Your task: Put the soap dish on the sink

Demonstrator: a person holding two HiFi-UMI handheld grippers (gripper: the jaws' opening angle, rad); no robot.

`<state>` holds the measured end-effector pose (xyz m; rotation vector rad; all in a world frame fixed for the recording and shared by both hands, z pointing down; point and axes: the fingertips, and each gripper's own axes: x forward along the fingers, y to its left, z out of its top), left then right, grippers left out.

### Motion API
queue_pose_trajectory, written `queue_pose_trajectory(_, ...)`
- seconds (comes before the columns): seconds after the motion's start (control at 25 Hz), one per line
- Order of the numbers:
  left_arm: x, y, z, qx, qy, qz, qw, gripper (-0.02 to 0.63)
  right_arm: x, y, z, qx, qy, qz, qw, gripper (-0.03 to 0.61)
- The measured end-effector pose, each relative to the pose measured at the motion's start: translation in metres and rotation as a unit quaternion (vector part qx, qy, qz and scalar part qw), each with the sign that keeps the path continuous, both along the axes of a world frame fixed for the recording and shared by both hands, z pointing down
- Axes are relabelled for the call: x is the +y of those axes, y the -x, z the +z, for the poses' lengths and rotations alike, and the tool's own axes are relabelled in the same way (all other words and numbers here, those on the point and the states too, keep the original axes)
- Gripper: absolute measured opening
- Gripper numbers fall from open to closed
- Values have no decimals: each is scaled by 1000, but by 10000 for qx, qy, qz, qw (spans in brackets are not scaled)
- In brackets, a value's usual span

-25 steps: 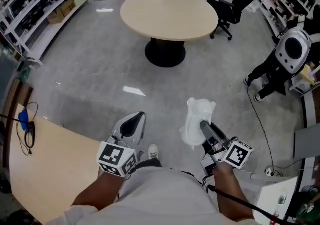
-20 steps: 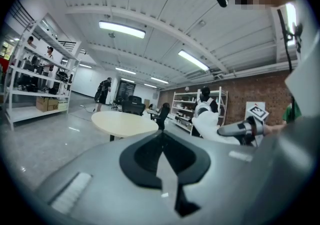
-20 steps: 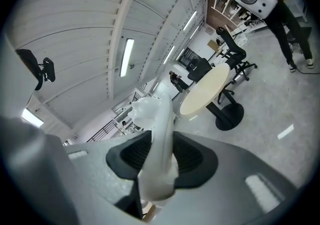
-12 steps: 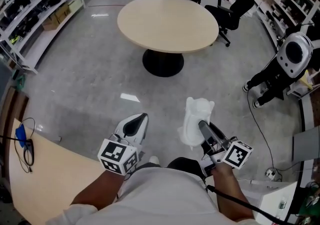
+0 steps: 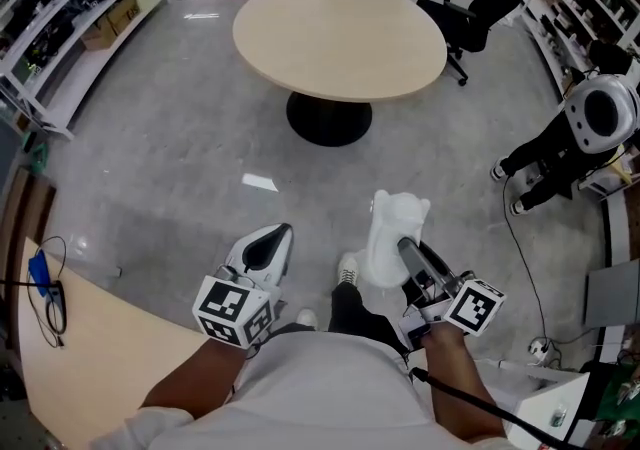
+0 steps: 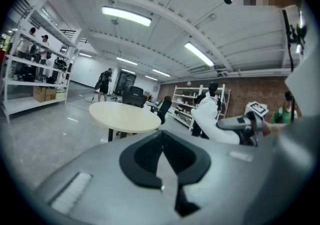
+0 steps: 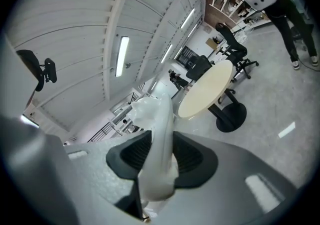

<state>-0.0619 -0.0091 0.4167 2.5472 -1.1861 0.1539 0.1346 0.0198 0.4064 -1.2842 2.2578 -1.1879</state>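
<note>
The white soap dish (image 5: 388, 236) stands on edge between the jaws of my right gripper (image 5: 405, 250), which is shut on its lower part. In the right gripper view the soap dish (image 7: 158, 134) rises out of the right gripper (image 7: 159, 164) and hides the gap between the pads. My left gripper (image 5: 262, 250) is held beside it at the left, jaws shut with nothing in them. The left gripper (image 6: 162, 161) shows its dark pads meeting, with the soap dish (image 6: 212, 125) off to its right. No sink is in view.
A round beige table (image 5: 340, 33) stands ahead on the grey floor, with black office chairs (image 5: 470, 13) behind it. Shelving (image 5: 60, 8) lines the left side. A white-headed robot (image 5: 590, 118) stands at the right. A wooden desk corner (image 5: 90, 338) is at lower left.
The person has walked on across the floor, and a foot now shows between the two grippers. The right gripper keeps its hold on the soap dish; the left stays shut.
</note>
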Motion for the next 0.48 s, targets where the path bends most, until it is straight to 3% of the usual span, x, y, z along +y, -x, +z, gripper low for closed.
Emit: queue_pose_trajectory(0.48,-61,-19,-3,-70,-53,-230,9997,5,-70,-13,8,-77,91,-279,9995,137)
